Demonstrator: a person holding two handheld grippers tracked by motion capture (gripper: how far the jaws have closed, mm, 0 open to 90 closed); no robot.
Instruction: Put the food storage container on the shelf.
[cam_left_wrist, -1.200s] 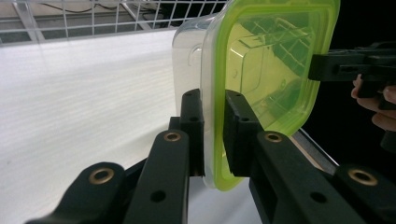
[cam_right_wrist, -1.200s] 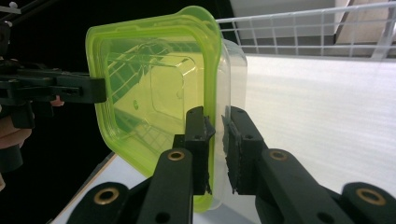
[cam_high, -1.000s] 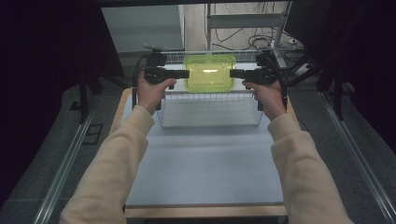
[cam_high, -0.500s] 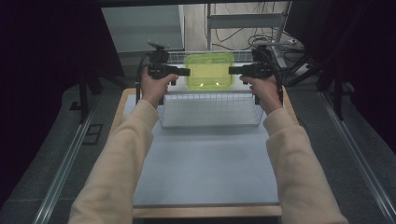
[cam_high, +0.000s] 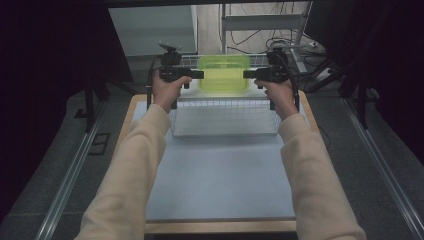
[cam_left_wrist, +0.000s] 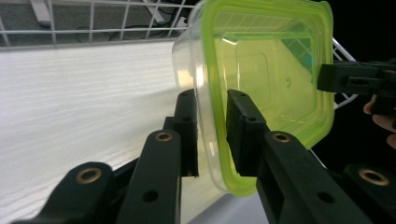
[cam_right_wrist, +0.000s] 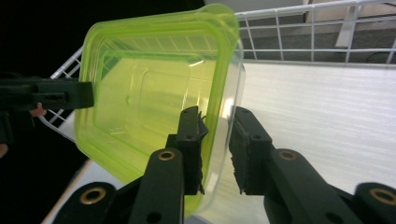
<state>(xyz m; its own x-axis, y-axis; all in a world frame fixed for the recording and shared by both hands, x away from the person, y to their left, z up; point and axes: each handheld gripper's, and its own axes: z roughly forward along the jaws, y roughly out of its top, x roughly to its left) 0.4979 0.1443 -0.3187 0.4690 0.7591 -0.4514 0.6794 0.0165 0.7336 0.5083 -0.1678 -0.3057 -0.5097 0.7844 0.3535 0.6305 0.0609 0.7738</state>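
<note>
A person in cream sleeves reaches forward over a bench (cam_high: 220, 175) with a pale grey top, holding a set of black tongs in each hand. Between the two hands hangs a clear plastic container (cam_high: 223, 74) with a bright yellow-green rim, lifted above a white wire basket (cam_high: 225, 117) that sits at the far end of the bench.

The left tongs (cam_high: 196, 75) come in from the left side of the container and the right tongs (cam_high: 250, 75) from the right side, so the two point toward each other across it. The container looks slightly blurred in the high view.

In the left gripper view, the left tongs (cam_left_wrist: 211, 135) are clamped on the container (cam_left_wrist: 266, 84): one jaw presses the clear outer wall, the other sits inside against the green-tinted wall, with the rim edge pinched between them. The container is turned on its side here, its open mouth facing the far jaw. The other tongs (cam_left_wrist: 348, 78) touch its opposite edge.

In the right gripper view, the right tongs (cam_right_wrist: 215, 149) likewise grip the container (cam_right_wrist: 149, 102) by its wall, one jaw inside and one outside. The left tongs (cam_right_wrist: 70, 95) meet the far edge. Behind the container lie the basket's wire side (cam_right_wrist: 317, 32) and the pale bench surface (cam_right_wrist: 327, 116).
</note>
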